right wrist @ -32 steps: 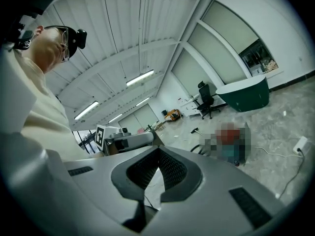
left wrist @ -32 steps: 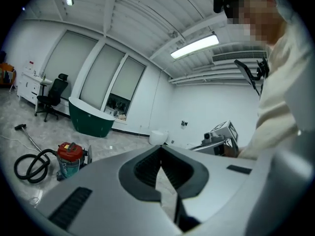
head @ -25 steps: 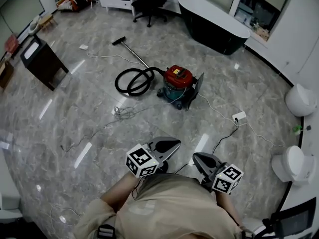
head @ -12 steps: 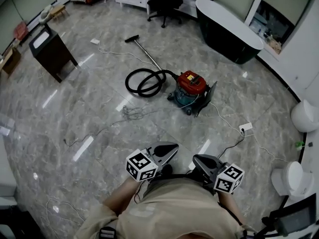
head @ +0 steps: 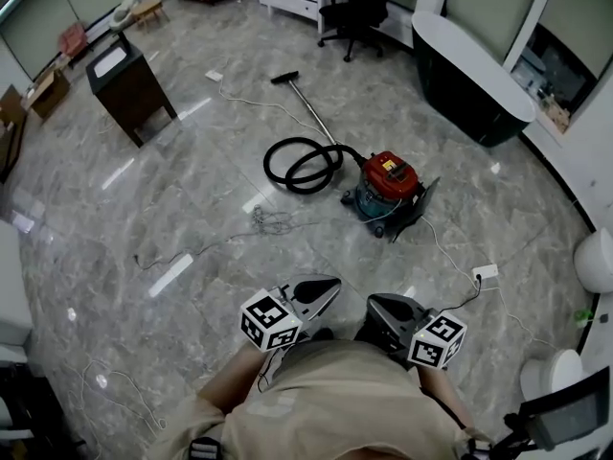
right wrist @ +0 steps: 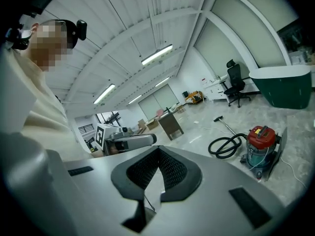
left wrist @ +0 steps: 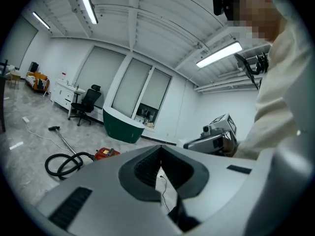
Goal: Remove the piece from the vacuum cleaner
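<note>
The vacuum cleaner [head: 388, 188] stands on the marble floor well ahead of me, with a red lid and a teal body. Its black hose [head: 305, 164] lies coiled to its left and runs into a metal wand [head: 311, 111] that ends in a floor head [head: 284, 78]. My left gripper [head: 330, 284] and right gripper [head: 374, 303] are held close to my body, both shut and empty, far from the vacuum. The left gripper view shows the shut left gripper [left wrist: 160, 156] and the vacuum [left wrist: 106, 154] beyond it. In the right gripper view, the shut right gripper [right wrist: 158, 154] sits left of the vacuum [right wrist: 260, 144].
A black bathtub [head: 469, 65] stands behind the vacuum, and an office chair [head: 359, 3] is further back. A dark cabinet [head: 129, 84] is at the far left. A white power strip [head: 486, 274] and loose cables [head: 273, 220] lie on the floor between me and the vacuum.
The head view has shifted, so the vacuum and hose now sit further right and lower in the picture. Both grippers stay shut in front of my body.
</note>
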Available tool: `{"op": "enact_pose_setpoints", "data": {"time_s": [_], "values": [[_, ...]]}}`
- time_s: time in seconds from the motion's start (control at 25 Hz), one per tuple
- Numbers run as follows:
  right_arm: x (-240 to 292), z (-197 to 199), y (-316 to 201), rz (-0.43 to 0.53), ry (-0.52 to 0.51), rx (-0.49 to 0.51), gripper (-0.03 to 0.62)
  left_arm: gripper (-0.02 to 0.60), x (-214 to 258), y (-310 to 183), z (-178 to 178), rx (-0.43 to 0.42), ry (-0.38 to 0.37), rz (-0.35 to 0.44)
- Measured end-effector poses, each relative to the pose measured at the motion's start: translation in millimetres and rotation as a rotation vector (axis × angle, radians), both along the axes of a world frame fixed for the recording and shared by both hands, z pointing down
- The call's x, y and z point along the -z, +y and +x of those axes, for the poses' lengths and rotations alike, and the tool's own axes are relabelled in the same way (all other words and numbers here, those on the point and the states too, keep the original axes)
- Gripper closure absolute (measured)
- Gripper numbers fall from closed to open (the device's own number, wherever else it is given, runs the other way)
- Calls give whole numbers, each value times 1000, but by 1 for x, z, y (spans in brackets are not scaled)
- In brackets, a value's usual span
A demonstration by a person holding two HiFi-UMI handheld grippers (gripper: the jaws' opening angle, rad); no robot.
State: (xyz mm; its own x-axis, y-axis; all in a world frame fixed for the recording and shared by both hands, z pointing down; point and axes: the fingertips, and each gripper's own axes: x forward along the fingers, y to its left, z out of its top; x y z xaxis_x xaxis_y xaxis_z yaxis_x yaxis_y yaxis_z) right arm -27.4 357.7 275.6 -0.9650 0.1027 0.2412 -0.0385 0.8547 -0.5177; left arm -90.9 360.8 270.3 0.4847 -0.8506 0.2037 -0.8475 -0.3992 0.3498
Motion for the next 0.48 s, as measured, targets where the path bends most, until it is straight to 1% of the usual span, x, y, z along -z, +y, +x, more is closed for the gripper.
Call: {"op": "enact_pose_setpoints", "data": {"time_s": [0.04,0.12,0.2,0.24,0.32,0.4,0.48], "values": [[-2,0,-3,0,-2,15,592,578,-1,-4,1,6,4,-10],[-3,4,-15,1,-13,34,592,578,-1,-18,9,-2,39,-25],[-3,13,-39,-21,-37,15,592,578,3,-39,23,-32,74,-29],[-4,19,-54,-44,-52,-7,592,578,4,-52,29,-46,74,-33],[-5,32,-83,-91,-76,-48,592,578,4,-78,42,-67,52,-47],[-4,46,-111,-121,-98,-59,592,578,4,-110,58,-90,43,-65],[-3,57,-132,-133,-112,-48,592,578,7,-139,75,-127,76,-75]]}}
